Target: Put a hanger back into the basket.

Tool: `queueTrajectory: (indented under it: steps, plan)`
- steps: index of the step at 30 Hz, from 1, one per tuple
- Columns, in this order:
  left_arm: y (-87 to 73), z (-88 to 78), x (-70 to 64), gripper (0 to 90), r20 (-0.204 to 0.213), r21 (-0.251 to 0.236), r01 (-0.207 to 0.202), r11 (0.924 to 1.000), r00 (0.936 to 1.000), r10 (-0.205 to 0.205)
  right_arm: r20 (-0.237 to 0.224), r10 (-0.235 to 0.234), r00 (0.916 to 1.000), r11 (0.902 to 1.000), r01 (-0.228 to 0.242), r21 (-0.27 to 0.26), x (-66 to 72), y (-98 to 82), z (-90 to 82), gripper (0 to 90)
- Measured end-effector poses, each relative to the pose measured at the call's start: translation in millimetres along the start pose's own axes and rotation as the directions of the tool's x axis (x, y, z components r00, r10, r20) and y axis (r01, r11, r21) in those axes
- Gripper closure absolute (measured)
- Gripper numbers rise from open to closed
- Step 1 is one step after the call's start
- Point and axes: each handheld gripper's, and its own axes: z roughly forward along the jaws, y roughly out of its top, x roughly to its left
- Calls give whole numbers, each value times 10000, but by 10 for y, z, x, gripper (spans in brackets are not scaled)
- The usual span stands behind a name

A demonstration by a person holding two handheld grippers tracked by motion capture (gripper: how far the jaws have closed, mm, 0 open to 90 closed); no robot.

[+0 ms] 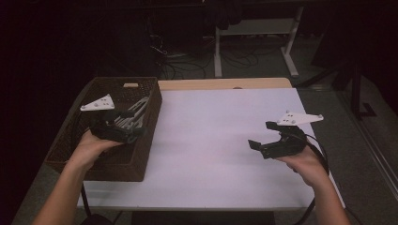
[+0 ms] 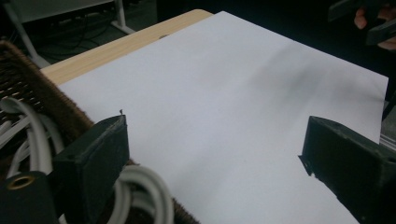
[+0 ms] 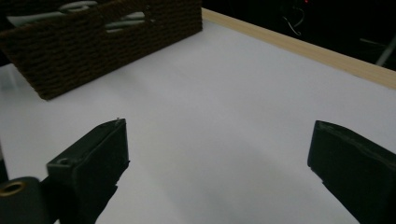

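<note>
A brown woven basket [image 1: 139, 157] stands on the left part of the white table top [image 1: 211, 122]. White looped pieces [image 1: 133, 112], like hangers or thick cable, lie inside it. My left gripper [image 1: 126, 125] hovers over the basket's right side, open with nothing between its jaws. In the left gripper view the left gripper [image 2: 215, 163] looks across the basket rim [image 2: 51, 98] and the white loops [image 2: 140, 179] onto bare table. My right gripper [image 1: 263, 135] hangs above the table's right side, open and holding nothing. In the right gripper view the right gripper [image 3: 217, 163] faces the basket [image 3: 93, 51].
A strip of bare wood [image 1: 225, 83] runs along the table's far edge. Behind the table stand white desk legs [image 1: 218, 51] and tangled cables [image 1: 187, 65] on a dark floor. A cable [image 1: 319, 154] trails from the right gripper.
</note>
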Motion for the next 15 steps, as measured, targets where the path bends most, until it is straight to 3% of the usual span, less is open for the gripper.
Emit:
queueTrajectory:
  steps: [6,15]
  plan:
    - [-34,93,-67,0,84,27,-213,9998,9997,213,-164,-234,9996,9994,229,-275,68,103,-52,24]
    - [-143,113,-24,0,231,2,33,10000,9997,-33,-134,-231,9996,9996,228,-186,50,94,-21,24]
